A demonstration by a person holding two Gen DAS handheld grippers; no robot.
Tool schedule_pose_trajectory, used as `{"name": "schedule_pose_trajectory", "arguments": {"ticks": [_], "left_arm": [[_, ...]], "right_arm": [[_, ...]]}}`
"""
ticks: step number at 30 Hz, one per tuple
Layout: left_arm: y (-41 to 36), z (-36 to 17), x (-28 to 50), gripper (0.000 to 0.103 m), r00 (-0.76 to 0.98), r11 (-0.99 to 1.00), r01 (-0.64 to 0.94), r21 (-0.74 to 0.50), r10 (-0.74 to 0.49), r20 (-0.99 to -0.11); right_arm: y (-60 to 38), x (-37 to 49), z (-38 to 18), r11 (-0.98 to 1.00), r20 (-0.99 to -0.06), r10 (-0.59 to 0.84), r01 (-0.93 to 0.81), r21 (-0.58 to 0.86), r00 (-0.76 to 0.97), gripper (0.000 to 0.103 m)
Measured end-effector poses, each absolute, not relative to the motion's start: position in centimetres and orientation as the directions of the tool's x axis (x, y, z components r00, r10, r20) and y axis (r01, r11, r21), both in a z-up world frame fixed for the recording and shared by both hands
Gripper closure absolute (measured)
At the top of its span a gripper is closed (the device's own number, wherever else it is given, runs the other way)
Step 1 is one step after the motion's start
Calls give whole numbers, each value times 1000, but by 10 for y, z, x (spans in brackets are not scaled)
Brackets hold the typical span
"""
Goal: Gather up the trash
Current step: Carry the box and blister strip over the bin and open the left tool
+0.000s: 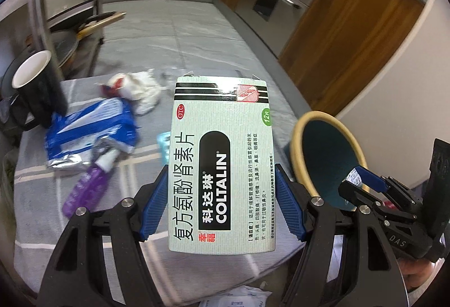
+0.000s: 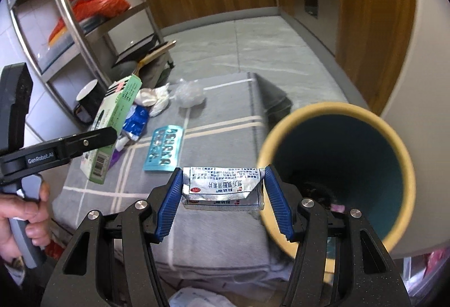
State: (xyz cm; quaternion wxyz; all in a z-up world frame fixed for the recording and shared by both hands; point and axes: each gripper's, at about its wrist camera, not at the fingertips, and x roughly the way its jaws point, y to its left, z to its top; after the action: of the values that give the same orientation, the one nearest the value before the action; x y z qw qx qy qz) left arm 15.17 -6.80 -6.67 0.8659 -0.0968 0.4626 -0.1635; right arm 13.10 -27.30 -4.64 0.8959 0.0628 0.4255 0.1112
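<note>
My left gripper [image 1: 220, 194] is shut on a pale green Coltalin medicine box [image 1: 222, 160] and holds it above the grey checked cloth [image 1: 36, 194]. The box also shows in the right wrist view [image 2: 112, 127], held by the left gripper's black finger. My right gripper [image 2: 223, 189] is shut on a folded silver foil sachet [image 2: 222, 187], just left of the mouth of the cream-rimmed teal bin [image 2: 374, 149]. The bin stands at the table's right edge in the left wrist view [image 1: 332, 155], with the right gripper [image 1: 365, 180] in front of it.
On the cloth lie a blue-and-silver wrapper [image 1: 90, 135], a purple tube [image 1: 84, 186], crumpled white tissue [image 1: 143, 93], a teal blister pack [image 2: 164, 148] and a clear plastic wad [image 2: 189, 94]. A black mug [image 1: 36, 87] stands at the left by a metal rack [image 2: 84, 11].
</note>
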Motion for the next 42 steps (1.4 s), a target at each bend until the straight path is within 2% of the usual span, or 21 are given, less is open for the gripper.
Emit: {"name": "schedule_pose_trajectory", "arguments": {"ticks": [18, 28, 38, 41, 42], "left_arm": [[-194, -59, 157, 34, 397, 846, 404, -348, -505, -766], [-257, -82, 174, 33, 302, 811, 436, -390, -540, -786], [-287, -109, 197, 33, 245, 815, 441, -374, -511, -824], [-284, -106, 202, 30, 248, 816, 437, -378, -513, -822], [-282, -106, 203, 26, 250, 817, 433, -381, -515, -820]], "right_arm": [[-380, 98, -43, 960, -711, 166, 51, 274, 683, 43], [-422, 90, -59, 935, -726, 136, 154, 318, 674, 43], [-437, 89, -68, 910, -728, 135, 207, 360, 672, 43], [-438, 91, -69, 907, -728, 136, 212, 365, 672, 43], [-437, 93, -69, 906, -728, 136, 213, 366, 672, 43]]}}
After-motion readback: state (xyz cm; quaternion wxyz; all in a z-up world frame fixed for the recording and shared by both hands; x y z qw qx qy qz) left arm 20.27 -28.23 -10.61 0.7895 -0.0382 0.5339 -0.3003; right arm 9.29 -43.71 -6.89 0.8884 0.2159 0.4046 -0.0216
